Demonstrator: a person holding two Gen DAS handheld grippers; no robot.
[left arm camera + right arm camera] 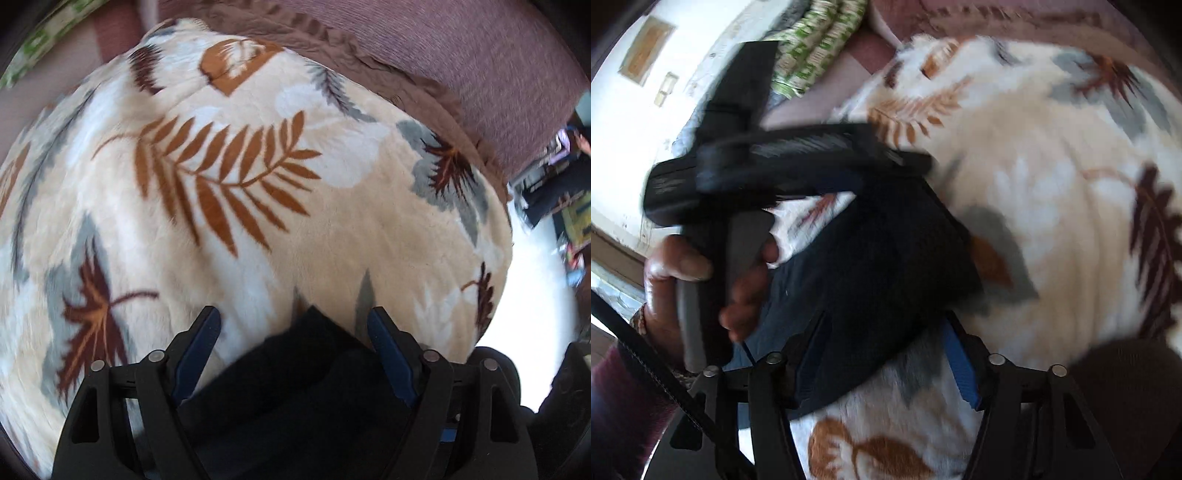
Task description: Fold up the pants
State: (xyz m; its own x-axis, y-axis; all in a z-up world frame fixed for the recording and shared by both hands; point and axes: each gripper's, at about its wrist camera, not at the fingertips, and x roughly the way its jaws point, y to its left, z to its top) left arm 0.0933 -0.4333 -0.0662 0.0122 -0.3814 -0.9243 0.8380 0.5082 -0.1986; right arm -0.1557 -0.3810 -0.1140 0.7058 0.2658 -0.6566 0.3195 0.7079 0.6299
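Note:
The dark navy pants (871, 266) lie folded in a compact bundle on a cream blanket with leaf prints (258, 221). In the left wrist view the pants (303, 384) sit between the fingers of my left gripper (293, 321), whose jaws stand wide apart above the cloth. In the right wrist view my right gripper (884, 328) is open too, its fingers on either side of the bundle's near edge. The left gripper (768, 177) and the hand holding it (701, 273) show blurred at the left of that view, over the pants' far end.
The blanket covers a bed with a brown quilt (369, 55) and mauve cover (480, 55) behind it. A green patterned pillow (820, 40) lies at the far end. The bed's right edge drops to a bright floor (528, 314). A white wall (646, 110) is at left.

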